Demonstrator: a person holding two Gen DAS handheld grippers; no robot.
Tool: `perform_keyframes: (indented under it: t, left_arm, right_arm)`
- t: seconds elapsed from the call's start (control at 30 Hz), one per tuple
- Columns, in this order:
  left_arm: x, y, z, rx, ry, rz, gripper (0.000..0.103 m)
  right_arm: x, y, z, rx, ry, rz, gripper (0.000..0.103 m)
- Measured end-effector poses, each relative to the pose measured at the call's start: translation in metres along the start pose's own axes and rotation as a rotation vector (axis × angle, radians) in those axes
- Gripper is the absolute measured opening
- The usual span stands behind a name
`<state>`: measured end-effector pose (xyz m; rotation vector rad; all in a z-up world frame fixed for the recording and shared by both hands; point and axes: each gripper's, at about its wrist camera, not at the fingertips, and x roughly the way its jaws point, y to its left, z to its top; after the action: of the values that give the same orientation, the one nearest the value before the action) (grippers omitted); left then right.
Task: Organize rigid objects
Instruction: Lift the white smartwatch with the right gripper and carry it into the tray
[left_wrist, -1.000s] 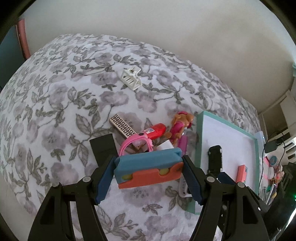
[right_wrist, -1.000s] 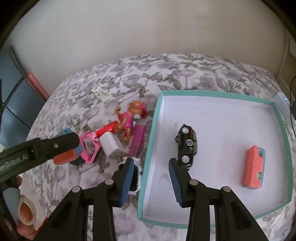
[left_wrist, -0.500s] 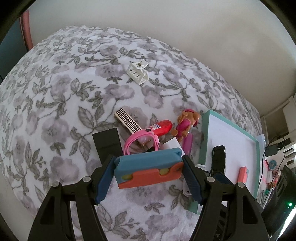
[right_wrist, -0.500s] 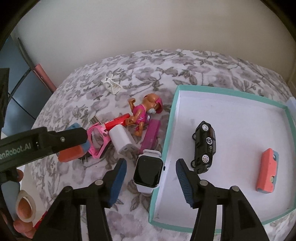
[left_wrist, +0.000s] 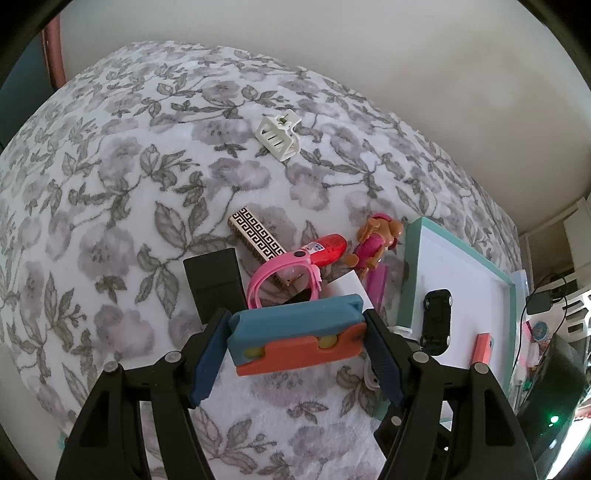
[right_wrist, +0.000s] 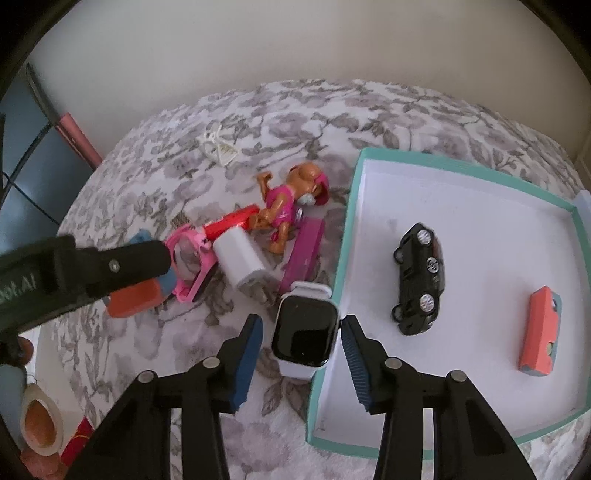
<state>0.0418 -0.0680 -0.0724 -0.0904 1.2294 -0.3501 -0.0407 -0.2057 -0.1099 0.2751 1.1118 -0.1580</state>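
My left gripper (left_wrist: 295, 321) is shut on a blue-and-orange block (left_wrist: 295, 336), held above the flowered bedspread. My right gripper (right_wrist: 302, 325) points down over a white smartwatch (right_wrist: 304, 332) that lies against the outer left wall of the teal tray (right_wrist: 345, 236). Its jaws are closing with the watch between them, and thin gaps still show at both pads. Inside the tray lie a black toy car (right_wrist: 421, 277) and an orange-and-blue block (right_wrist: 539, 328). The left gripper's arm (right_wrist: 92, 266) shows at the left of the right wrist view.
Beside the tray lies a cluster: dog figure (right_wrist: 291, 199), white charger (right_wrist: 240, 258), purple bar (right_wrist: 304, 251), pink sunglasses (right_wrist: 188, 258), red tube (right_wrist: 229, 221), patterned box (left_wrist: 258, 236), black wallet (left_wrist: 214, 280). A white hair clip (left_wrist: 277, 136) lies farther back.
My right gripper shifted left from the tray's edge to over the watch; its jaws widened, then narrowed around it. The left gripper keeps its block and has hardly moved.
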Motion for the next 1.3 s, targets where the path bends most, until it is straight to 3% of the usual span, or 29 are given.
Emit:
perform_keyframes:
  t: [0.13,0.33,0.57,0.83,1.1,1.3]
  left_arm:
    - [0.001,0.001,0.0,-0.007,0.004,-0.005,0.073]
    - [0.0,0.001,0.001,-0.011,0.0,-0.008,0.073]
    - [-0.01,-0.008,0.001,0.02,-0.037,-0.022,0.073]
    - [-0.015,-0.033,-0.005,0.087,-0.052,-0.058,0.073]
    - [-0.01,-0.087,-0.025,0.236,-0.043,-0.075,0.073]
    - [0.0,-0.123,-0.044,0.329,-0.018,-0.088,0.073]
  right_arm:
    - [0.0,0.001,0.0,-0.001,0.0,-0.006,0.037]
    - [-0.002,0.002,-0.001,0.007,-0.002,0.004,0.037]
    - [-0.028,-0.005,0.005,0.051,-0.088,0.058,0.037]
    - [-0.042,-0.036,0.006,0.142,-0.132,0.041,0.037]
    - [-0.063,-0.088,0.001,0.298,-0.19,-0.042,0.037]
    - [-0.073,-0.13,-0.008,0.386,-0.203,-0.185,0.037]
